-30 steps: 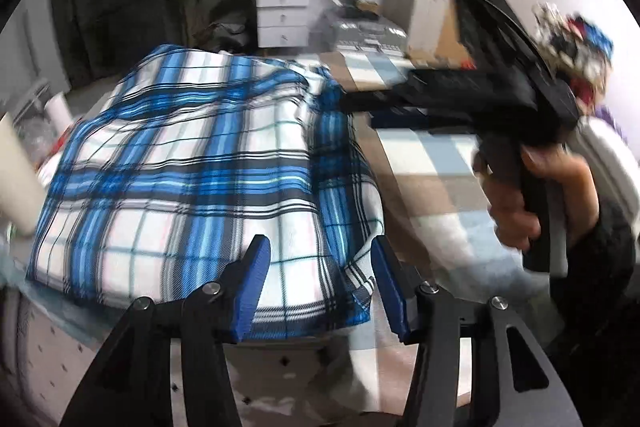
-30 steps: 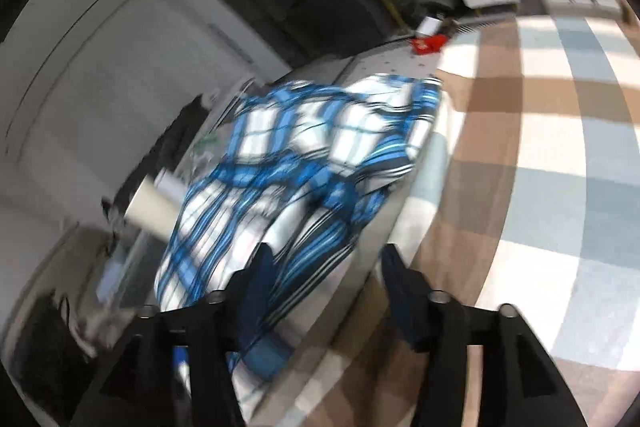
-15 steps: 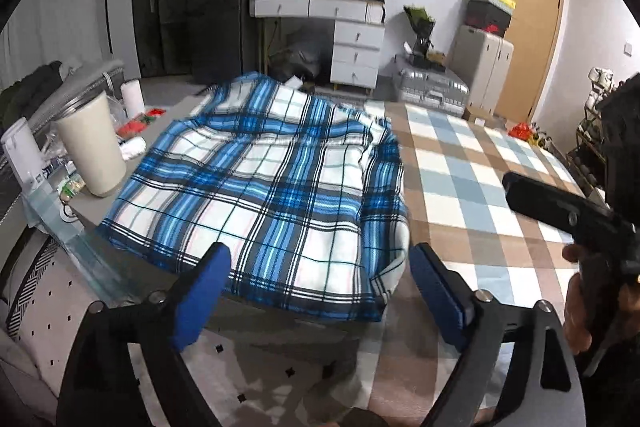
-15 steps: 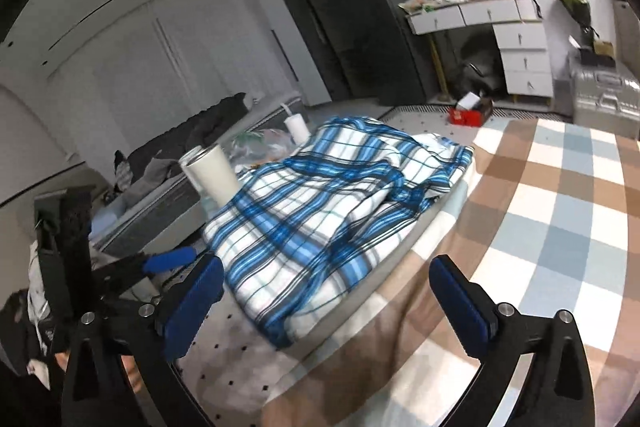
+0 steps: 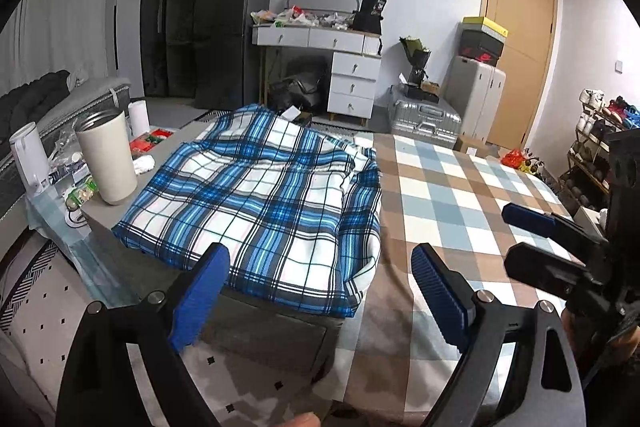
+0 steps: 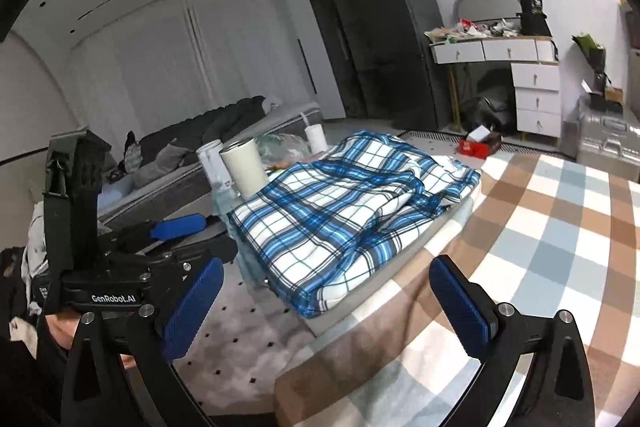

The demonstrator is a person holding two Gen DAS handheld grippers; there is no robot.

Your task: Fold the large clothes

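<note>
A blue, white and black plaid garment (image 5: 264, 195) lies folded into a rough rectangle on a low grey table (image 5: 264, 315). In the right wrist view the same plaid garment (image 6: 344, 219) covers most of the tabletop. My left gripper (image 5: 320, 291) hovers just in front of the garment's near edge, open, with nothing between its blue pads. My right gripper (image 6: 328, 301) is open too and held back from the table's near corner, empty. Each gripper shows at the edge of the other's view: the right gripper (image 5: 560, 247) and the left gripper (image 6: 160, 239).
A tall white tumbler (image 5: 107, 155), a white bottle (image 5: 30, 159) and small clutter stand on the table's left side. A brown-and-blue checked rug (image 5: 460, 195) lies to the right. A dark sofa (image 6: 188, 143), a white drawer desk (image 5: 344, 67), a silver suitcase (image 5: 424, 117) and a shoe rack (image 5: 596, 143) line the room.
Both grippers have opened wide and drawn back and up from the garment. The folded garment now lies free on the table, farther away in both views.
</note>
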